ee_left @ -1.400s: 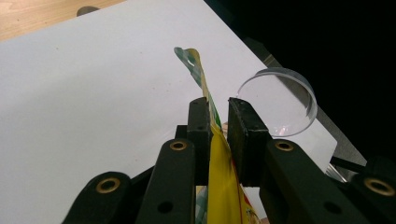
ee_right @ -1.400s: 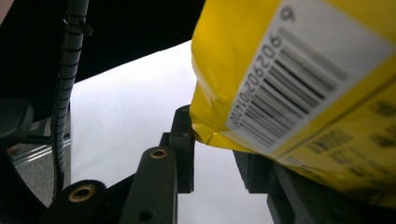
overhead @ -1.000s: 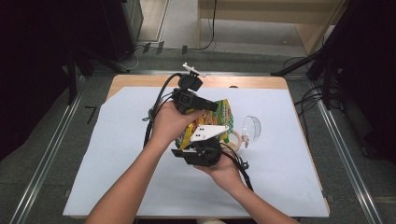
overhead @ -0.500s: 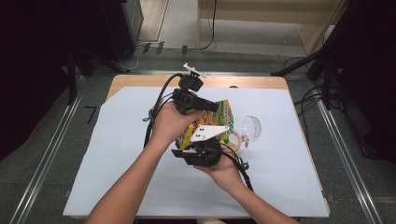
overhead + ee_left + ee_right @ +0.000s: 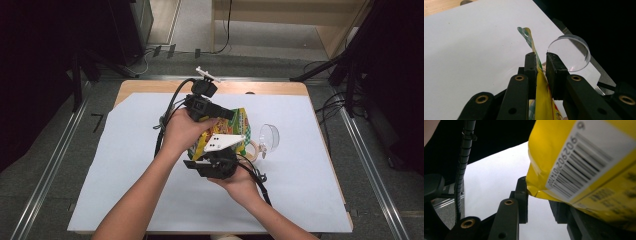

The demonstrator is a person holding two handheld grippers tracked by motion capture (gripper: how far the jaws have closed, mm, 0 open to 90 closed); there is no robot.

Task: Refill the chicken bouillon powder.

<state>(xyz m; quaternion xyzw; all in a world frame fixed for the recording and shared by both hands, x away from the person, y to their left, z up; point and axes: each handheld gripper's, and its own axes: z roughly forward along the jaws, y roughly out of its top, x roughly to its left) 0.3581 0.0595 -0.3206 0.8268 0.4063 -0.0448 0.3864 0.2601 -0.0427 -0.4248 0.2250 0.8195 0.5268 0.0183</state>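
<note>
A yellow and green snack bag (image 5: 240,122) is held up over the white sheet between both grippers. My left gripper (image 5: 225,114) comes in from the far left side. In the left gripper view its jaws (image 5: 541,56) are shut on the bag's thin sealed edge (image 5: 541,100), which stands on end between the pads. My right gripper (image 5: 220,150) comes from the near side under its grey plate. In the right gripper view the bag's barcode corner (image 5: 579,157) spans the gap between the jaws (image 5: 539,195).
A clear round dish (image 5: 270,136) stands just right of the bag, also past the left jaws (image 5: 570,53). A tan ring (image 5: 252,150) lies beside it. A white sheet (image 5: 125,165) covers the wooden table (image 5: 150,86); black cables trail from both grippers.
</note>
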